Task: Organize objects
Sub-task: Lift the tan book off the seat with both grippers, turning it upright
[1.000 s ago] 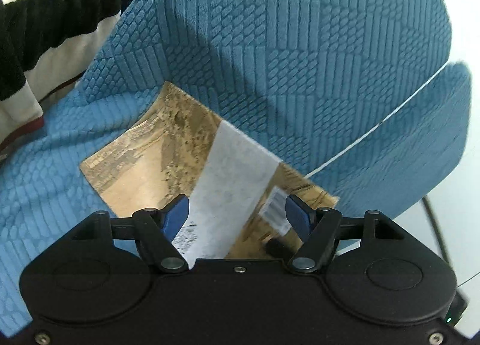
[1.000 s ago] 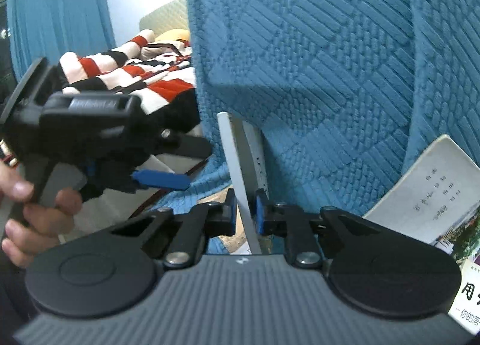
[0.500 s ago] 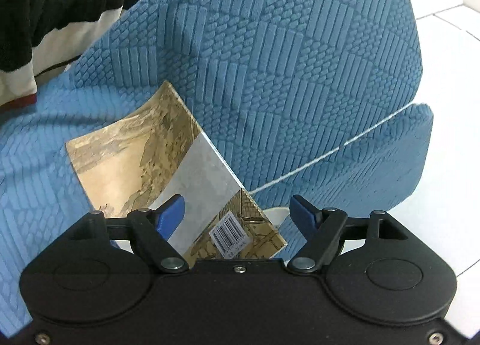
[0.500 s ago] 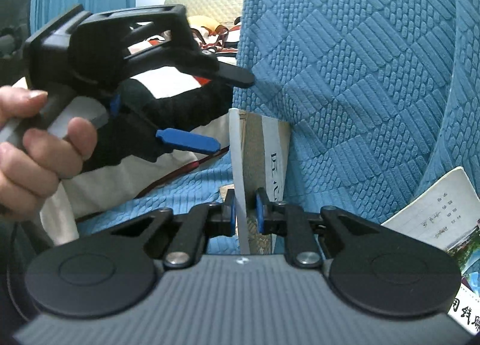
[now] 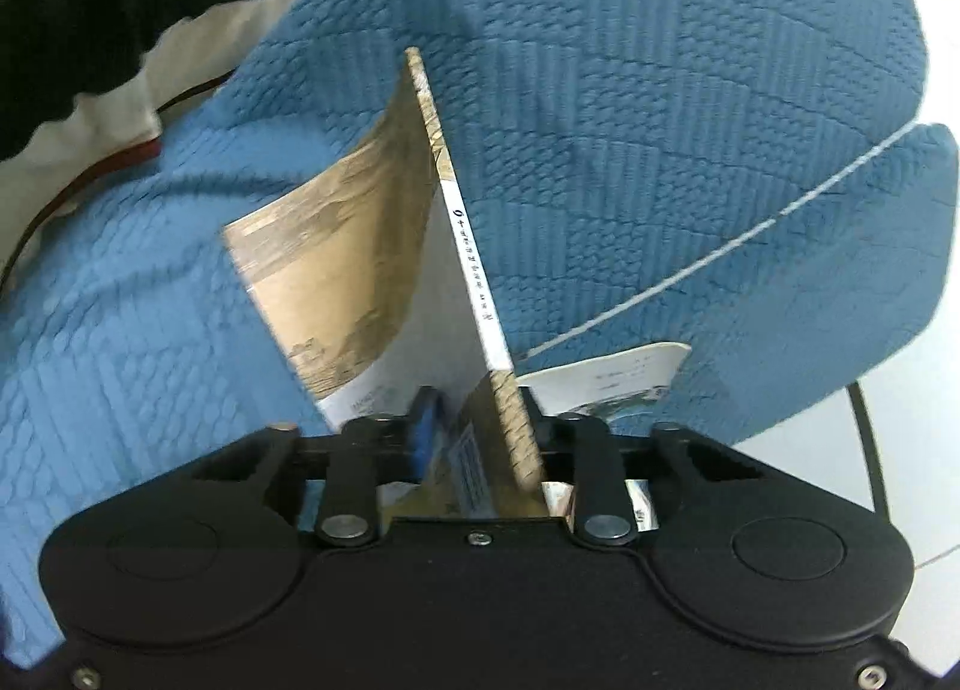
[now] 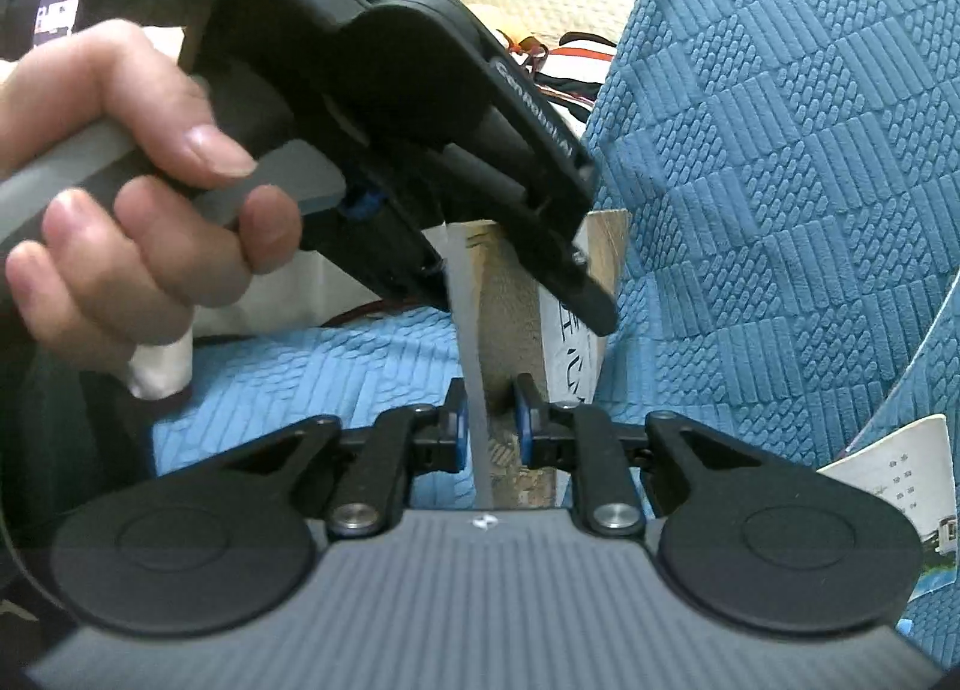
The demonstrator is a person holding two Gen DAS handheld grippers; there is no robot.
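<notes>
both grippers clenched on the book (image 5: 336,270), left gripper (image 5: 480,432) just closing on its cover, right gripper (image 6: 489,426) slightly looser: pages between the fingers could tear or slip onto the blue sofa (image 5: 660,120).

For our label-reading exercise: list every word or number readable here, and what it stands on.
"Gen": raised lettering on the left gripper, whose jaws have just been closing on the book; the rest is unclear.
Print on the book's spine: too blurred to read.
Print on the second book: too small to read.
</notes>
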